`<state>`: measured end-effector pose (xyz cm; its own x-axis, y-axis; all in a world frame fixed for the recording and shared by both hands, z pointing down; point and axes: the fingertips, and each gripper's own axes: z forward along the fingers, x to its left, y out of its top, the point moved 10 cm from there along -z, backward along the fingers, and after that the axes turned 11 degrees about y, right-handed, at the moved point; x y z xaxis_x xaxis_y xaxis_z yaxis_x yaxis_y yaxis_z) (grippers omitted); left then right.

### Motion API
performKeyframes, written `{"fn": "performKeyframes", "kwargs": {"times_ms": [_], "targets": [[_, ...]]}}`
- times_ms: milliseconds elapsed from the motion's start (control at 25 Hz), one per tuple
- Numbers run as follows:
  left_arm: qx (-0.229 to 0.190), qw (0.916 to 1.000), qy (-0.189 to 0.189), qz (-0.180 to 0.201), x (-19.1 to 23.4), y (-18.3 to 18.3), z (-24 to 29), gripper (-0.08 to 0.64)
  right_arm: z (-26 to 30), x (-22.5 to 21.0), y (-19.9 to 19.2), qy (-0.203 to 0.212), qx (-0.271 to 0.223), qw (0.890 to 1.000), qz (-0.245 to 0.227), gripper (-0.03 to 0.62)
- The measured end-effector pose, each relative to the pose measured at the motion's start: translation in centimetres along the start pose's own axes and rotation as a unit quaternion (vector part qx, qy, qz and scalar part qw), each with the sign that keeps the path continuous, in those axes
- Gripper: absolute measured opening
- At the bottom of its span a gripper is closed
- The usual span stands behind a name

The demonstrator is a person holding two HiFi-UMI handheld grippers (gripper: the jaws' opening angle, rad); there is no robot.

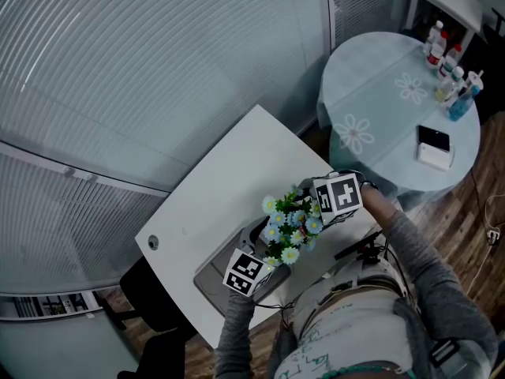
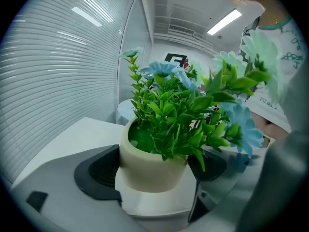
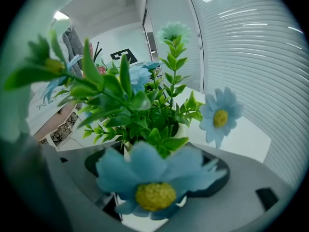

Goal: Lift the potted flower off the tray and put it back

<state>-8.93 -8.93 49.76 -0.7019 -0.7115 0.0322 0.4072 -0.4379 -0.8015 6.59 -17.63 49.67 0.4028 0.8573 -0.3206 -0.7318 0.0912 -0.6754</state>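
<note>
Left gripper view puts the cream pot (image 2: 145,161) of the flower (image 2: 181,112) squarely between the left gripper's (image 2: 153,170) jaws: both dark pads lie against its sides, so this pair is closed on it at a wide spread. The right gripper (image 3: 159,170) faces it from the far side, its jaws set about as wide, one on each side of the same pot. A blue bloom (image 3: 152,185) close to that camera covers the contact, so I cannot tell whether this pair presses or only flanks

From the head view the flower (image 1: 290,226) sits between the two grippers, over or just past the near end of the grey tray (image 1: 209,284) on the white bench (image 1: 237,164). No view shows the pot's foot, so whether it is clear of the tray is unknown

My reading is that this is the grip around the lift. The next move calls for a straight, level raise with even pressure, keeping the pot upright, then lowering it flat onto the tray
</note>
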Motion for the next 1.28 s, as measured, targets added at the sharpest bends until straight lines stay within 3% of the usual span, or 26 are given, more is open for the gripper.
{"fn": "performKeyframes", "kwargs": {"times_ms": [1280], "targets": [[0.021,0.9995,-0.017,-0.018,0.0,-4.2,4.5,0.442,3.5,-2.0,-3.9,0.012,0.054,0.998,0.029,0.373]]}}
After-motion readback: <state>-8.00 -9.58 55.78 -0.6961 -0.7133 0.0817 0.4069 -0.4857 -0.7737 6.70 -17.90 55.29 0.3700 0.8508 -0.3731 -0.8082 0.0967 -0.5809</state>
